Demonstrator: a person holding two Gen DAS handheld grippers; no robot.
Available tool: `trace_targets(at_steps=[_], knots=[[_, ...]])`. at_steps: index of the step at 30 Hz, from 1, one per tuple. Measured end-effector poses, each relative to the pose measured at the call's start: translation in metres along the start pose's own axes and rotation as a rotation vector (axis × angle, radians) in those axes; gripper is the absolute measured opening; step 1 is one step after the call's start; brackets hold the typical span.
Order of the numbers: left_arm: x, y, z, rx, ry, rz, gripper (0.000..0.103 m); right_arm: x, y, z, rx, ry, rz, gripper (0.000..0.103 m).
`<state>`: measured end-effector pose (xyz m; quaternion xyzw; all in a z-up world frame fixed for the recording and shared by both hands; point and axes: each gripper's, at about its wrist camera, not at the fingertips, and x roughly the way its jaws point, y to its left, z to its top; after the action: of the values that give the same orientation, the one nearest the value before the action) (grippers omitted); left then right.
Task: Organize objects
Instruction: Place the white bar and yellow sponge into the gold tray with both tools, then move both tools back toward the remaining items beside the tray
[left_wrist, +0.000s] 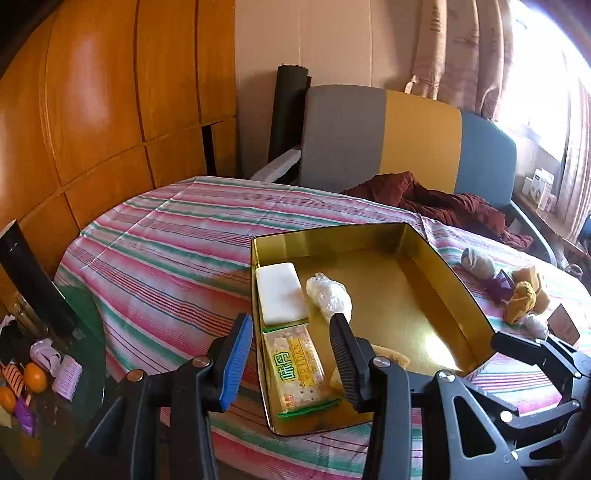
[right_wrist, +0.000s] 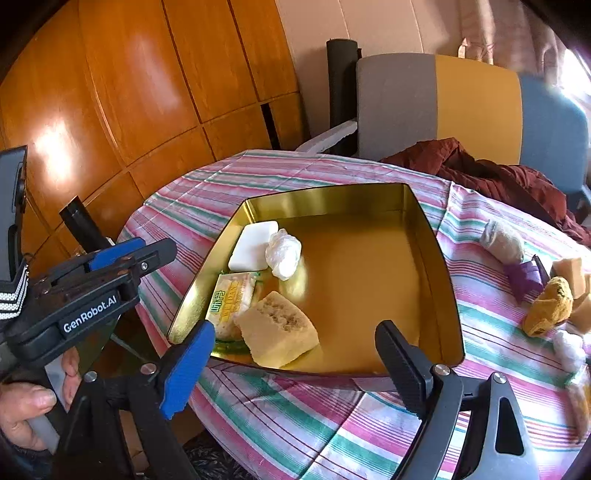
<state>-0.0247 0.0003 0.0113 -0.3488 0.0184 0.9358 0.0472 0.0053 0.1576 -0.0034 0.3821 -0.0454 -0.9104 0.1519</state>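
A shallow gold tin tray (right_wrist: 424, 229) lay on a table covered by a pink, green and white striped cloth (right_wrist: 295, 413). Four items occupied the left part of the tray:

- a white rectangular bar (right_wrist: 253, 245) against the left wall, toward the far corner;
- a crumpled clear plastic wrap (right_wrist: 283, 253) touching the bar on its right side;
- a green-edged cracker packet (right_wrist: 231, 301) along the left wall, just nearer than the bar;
- a yellow sponge block (right_wrist: 279, 330) beside the packet, at the near wall.

The remainder of the tray floor was bare.

Loose items lay on the cloth to the right of the tray: a grey rolled sock (right_wrist: 504, 240), a purple object (right_wrist: 524, 277), a mustard-yellow rolled item (right_wrist: 548, 310), a tan block (right_wrist: 570, 275) and a small white wad (right_wrist: 569, 349).

The left claw (left_wrist: 291, 354) was positioned over the near left corner of the tray, jaws partly apart, with nothing gripped; the packet was visible in the gap beneath. The right claw (right_wrist: 295, 373) was positioned at the near edge of the tray, jaws wide apart and empty. A hand (right_wrist: 27, 402) gripped the left tool's handle at the lower left of the right wrist view.

A dark red garment (left_wrist: 436, 203) lay on the grey, yellow and blue chair (left_wrist: 406, 133) behind the table.
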Motion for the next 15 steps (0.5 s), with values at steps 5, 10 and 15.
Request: trace_targets(at_steps=[5,10,15], knots=[[-0.003,-0.008,-0.001,0.024,0.003,-0.009,0.044,-0.005,-0.006,-0.001,0.013,-0.013,-0.008,0.090],[-0.005,-0.017,-0.003,0.051,0.011,-0.022,0.044,-0.008,-0.014,-0.003,0.034,-0.016,-0.016,0.091],[-0.006,-0.026,-0.004,0.072,0.016,-0.034,0.044,-0.010,-0.022,-0.006,0.055,-0.017,-0.029,0.091]])
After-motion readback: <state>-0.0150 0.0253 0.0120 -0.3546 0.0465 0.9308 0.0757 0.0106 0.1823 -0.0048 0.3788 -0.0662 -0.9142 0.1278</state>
